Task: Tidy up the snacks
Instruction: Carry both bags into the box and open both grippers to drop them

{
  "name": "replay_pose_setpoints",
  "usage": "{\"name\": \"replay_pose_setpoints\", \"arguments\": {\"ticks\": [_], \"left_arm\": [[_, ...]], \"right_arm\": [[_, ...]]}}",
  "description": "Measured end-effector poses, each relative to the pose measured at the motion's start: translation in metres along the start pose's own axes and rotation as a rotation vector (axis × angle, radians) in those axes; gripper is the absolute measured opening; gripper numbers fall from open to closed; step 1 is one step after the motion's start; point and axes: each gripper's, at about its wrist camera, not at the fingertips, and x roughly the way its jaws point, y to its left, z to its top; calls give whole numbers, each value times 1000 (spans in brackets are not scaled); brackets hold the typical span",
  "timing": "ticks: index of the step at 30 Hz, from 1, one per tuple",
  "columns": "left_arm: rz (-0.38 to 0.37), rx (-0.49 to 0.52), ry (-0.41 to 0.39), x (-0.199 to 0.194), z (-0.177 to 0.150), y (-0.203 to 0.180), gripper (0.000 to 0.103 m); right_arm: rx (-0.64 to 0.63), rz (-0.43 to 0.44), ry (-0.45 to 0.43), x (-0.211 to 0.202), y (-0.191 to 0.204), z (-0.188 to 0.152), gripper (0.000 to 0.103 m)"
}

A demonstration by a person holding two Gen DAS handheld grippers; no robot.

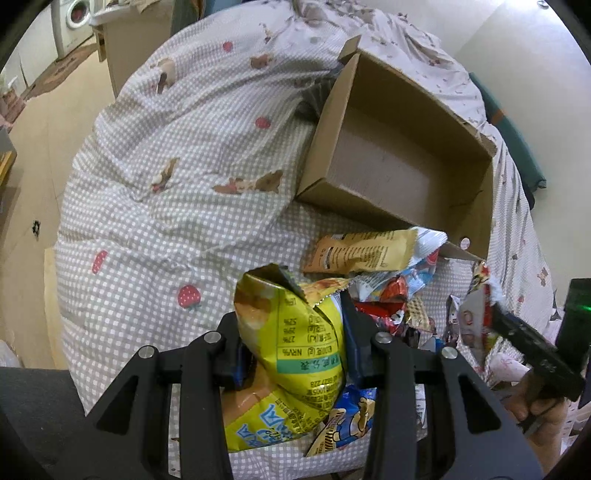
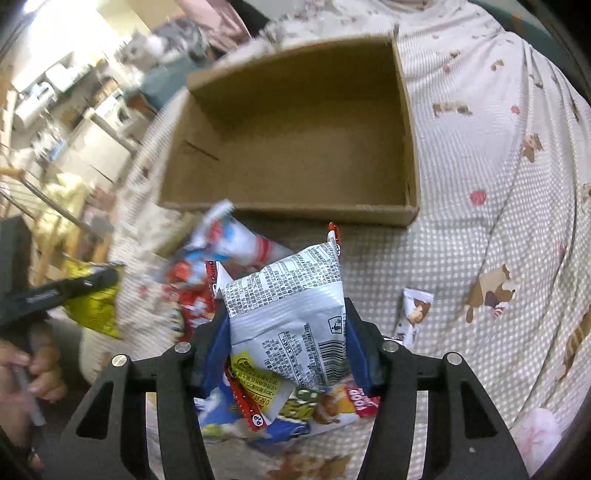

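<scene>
My left gripper (image 1: 295,343) is shut on a yellow snack bag (image 1: 295,332), held above the pile of snack packs (image 1: 391,295) on the bed. It also shows at the left of the right wrist view (image 2: 92,302). My right gripper (image 2: 288,332) is shut on a silver-and-red snack bag (image 2: 291,302), seen from its printed back. It shows at the right of the left wrist view (image 1: 476,317). An open, empty cardboard box (image 2: 295,147) lies on the bed just beyond both grippers, also in the left wrist view (image 1: 399,162).
A checked bedspread (image 1: 184,184) with bear and strawberry prints covers the bed. An orange-yellow pack (image 1: 362,251) lies by the box's near corner. A small white wrapped snack (image 2: 415,310) lies alone right of my right gripper. Furniture and a washing machine (image 1: 74,26) stand beyond the bed's left edge.
</scene>
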Motion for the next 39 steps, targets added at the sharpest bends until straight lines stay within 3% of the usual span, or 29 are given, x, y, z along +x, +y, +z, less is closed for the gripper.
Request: {"name": "replay_pose_setpoints", "arguments": {"ticks": [6,11,21,31,39], "left_arm": [[-36,49,-52,-22,21,-25,36],[-44,143,-121,-33,62,-63,36],[-37,254,-157,15,115,-112,36],[-32,223,-157,55,117,-105,36],[-29,272,-178,64,117,-111,37]], "right_arm": [[3,88,-185,-35,6,19,57],[-10,83,-261,-16,18,50,57],[-24,7,-250,28,3,90,57],[-40,-37,-201,69,-4,101,58],[-27,-46,-157,86,-5,100,59]]}}
